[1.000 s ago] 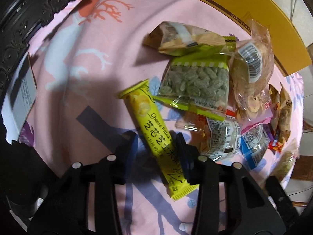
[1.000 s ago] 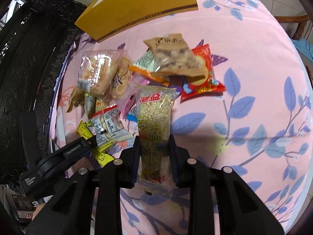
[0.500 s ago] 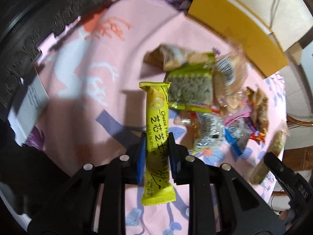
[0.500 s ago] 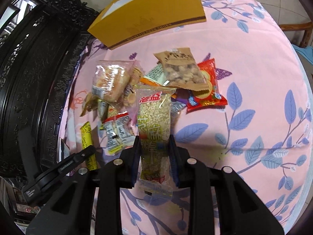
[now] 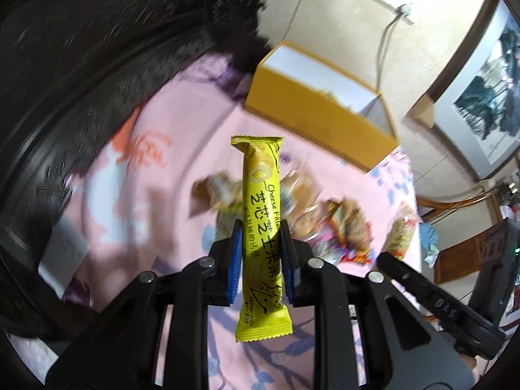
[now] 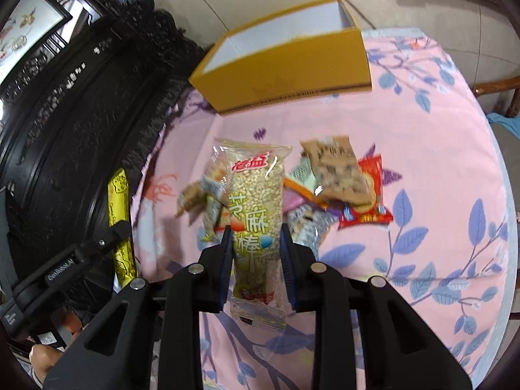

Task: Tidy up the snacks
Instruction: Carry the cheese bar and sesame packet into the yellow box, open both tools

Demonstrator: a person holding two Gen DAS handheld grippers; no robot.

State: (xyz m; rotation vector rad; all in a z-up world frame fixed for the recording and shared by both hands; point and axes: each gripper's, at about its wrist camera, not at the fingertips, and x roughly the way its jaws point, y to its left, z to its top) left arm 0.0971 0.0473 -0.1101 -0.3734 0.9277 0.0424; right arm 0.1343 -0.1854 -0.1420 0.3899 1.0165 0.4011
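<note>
Left gripper point(image 5: 261, 253) clamps yellow bar point(image 5: 262, 227); right gripper point(image 6: 256, 253) clamps sesame stick point(image 6: 256, 227).

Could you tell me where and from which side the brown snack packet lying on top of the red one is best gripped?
Probably the brown snack packet is best pinched at its upper crimped edge, coming from above. It lies flat and tilted on the red packet, its lower part overlapping the pile, while the upper end juts free over the pink cloth. Blur hides finer detail.

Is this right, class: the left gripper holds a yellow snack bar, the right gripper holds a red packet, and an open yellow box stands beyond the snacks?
Not quite. The right gripper holds a clear sesame stick pack, as the right wrist view shows; the red packet lies on the cloth. The rest is right.
</note>
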